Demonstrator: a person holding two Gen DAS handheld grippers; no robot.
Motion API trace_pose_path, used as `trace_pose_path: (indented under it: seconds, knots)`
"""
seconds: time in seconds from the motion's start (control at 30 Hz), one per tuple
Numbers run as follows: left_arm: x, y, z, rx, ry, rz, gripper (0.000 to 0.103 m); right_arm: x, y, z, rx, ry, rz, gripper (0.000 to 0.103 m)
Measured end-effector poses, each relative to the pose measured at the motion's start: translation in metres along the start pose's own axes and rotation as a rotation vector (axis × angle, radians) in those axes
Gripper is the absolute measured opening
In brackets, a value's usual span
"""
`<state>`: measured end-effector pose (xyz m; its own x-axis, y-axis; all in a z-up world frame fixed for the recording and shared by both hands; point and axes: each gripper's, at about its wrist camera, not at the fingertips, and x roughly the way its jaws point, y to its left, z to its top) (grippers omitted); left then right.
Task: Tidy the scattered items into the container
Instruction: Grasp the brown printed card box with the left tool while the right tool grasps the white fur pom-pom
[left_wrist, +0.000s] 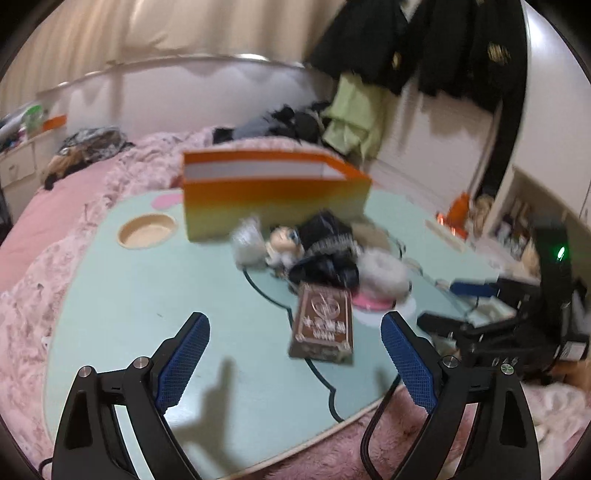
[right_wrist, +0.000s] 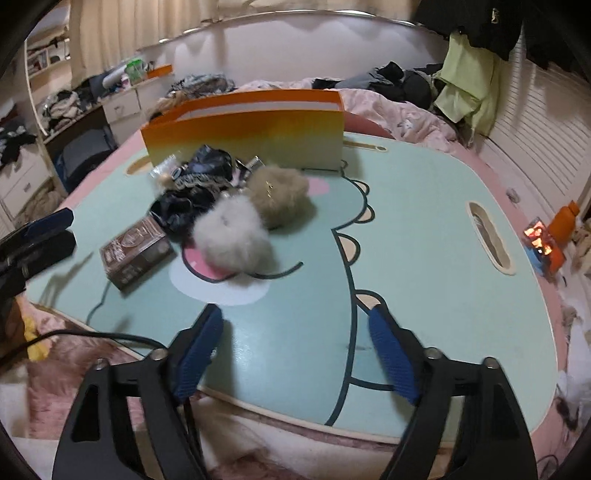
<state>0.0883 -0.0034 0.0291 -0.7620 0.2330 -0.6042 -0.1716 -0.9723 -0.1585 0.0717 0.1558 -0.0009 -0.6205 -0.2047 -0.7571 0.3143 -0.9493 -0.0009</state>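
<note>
While nothing is gripped yet, we hold both tools low at the near edge of the lap table (right_wrist: 424, 258), the left gripper (left_wrist: 295, 354) and right gripper (right_wrist: 295, 350) each spread wide and empty, ready to choose. Nearest lies the brown box (left_wrist: 322, 325), flat and easy to pinch. Beyond it cluster the white pompom (right_wrist: 231, 240), tan pompom (right_wrist: 282, 201) and doll (left_wrist: 286, 243). Farthest stands the orange container (right_wrist: 251, 134), open-topped, just behind them.
</note>
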Motion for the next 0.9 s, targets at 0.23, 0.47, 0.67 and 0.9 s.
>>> trace_pose_path:
  seconds: [0.23,0.47,0.67,0.9]
  knots:
    - [0.016,-0.005,-0.005,0.016,0.049,0.014,0.094,0.000,0.000,-0.004,0.002,-0.006,0.000,0.092]
    - [0.030,-0.015,0.002,0.092,0.072,0.063,0.070,0.000,0.000,-0.005,0.001,-0.014,-0.001,0.093]
    - [0.034,-0.019,0.000,0.131,0.087,0.008,0.039,-0.001,0.000,-0.005,0.006,-0.023,0.010,0.093]
    - [0.020,-0.024,-0.007,0.143,0.019,0.003,0.039,-0.011,0.012,0.013,-0.067,-0.086,0.065,0.078]
